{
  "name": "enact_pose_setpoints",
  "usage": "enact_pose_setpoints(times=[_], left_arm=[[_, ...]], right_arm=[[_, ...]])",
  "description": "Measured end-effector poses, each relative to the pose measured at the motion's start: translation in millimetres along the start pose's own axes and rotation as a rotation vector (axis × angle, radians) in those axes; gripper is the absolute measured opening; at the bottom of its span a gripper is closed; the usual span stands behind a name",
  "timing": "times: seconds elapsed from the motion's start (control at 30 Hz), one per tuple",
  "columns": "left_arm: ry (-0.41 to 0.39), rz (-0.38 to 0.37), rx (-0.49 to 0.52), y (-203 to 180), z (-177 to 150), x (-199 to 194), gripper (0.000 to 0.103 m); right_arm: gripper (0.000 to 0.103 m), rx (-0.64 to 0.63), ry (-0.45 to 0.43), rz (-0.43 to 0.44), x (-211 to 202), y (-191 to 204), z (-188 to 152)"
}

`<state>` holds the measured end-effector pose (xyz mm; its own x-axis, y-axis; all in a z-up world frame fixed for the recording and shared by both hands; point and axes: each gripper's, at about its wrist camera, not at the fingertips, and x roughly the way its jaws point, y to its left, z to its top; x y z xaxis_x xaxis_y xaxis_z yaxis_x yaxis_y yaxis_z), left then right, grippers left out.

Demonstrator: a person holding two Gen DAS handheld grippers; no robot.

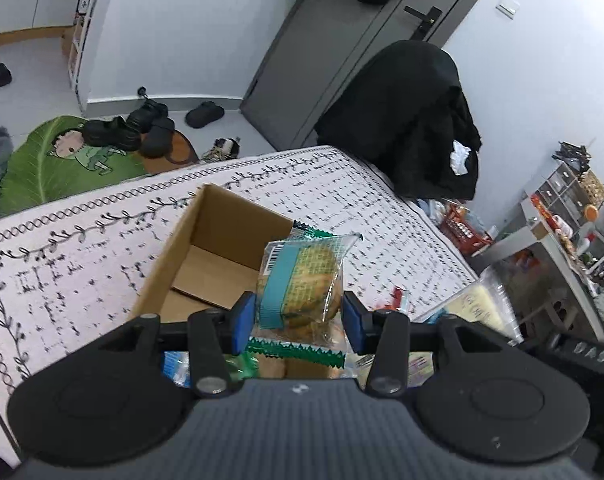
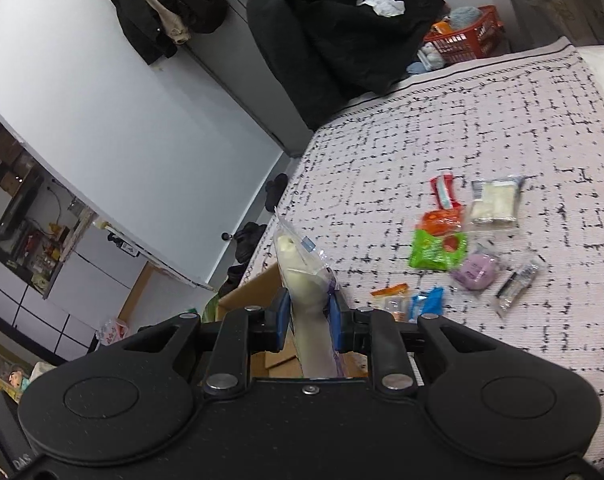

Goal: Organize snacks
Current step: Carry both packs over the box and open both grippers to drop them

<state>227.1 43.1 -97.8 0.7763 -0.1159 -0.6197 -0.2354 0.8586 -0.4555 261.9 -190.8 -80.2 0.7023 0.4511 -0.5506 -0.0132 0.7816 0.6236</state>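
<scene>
The left claw (image 1: pixel 298 318) grips a clear cookie packet (image 1: pixel 302 280) above the open cardboard box (image 1: pixel 206 240) on the bed (image 1: pixel 82 248). The right claw (image 2: pixel 309 316) pinches a pale cream packet (image 2: pixel 302 276); loose snacks (image 2: pixel 438 248) lie mid-bed.

Open brown cardboard box (image 1: pixel 206 256) with its near wall hidden behind the left tool (image 1: pixel 298 320), small wrapped snacks (image 2: pixel 454 248) toward the bed's far edge smeared by blur, labels unreadable, cluttered grey shelf (image 1: pixel 566 200) contents too small to tell
</scene>
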Motion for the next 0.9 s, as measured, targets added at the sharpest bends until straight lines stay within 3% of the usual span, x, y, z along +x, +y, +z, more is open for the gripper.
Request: enact_pose_setpoints(times=[0.47,0.73,0.9], left_arm=[[0.058,0.079,-0.089,34,-2,25,0.046],[0.054,0.092,-0.139,41,1,30,0.049],[0.052,0.100,-0.138,41,2,30,0.049]], right_arm=[[0.021,-0.021,0.054,0.044,36,29,-8],[0.021,-0.093,0.116,-0.007,57,38,-19],[0.027,-0.083,0.160,-0.015,63,37,-24]])
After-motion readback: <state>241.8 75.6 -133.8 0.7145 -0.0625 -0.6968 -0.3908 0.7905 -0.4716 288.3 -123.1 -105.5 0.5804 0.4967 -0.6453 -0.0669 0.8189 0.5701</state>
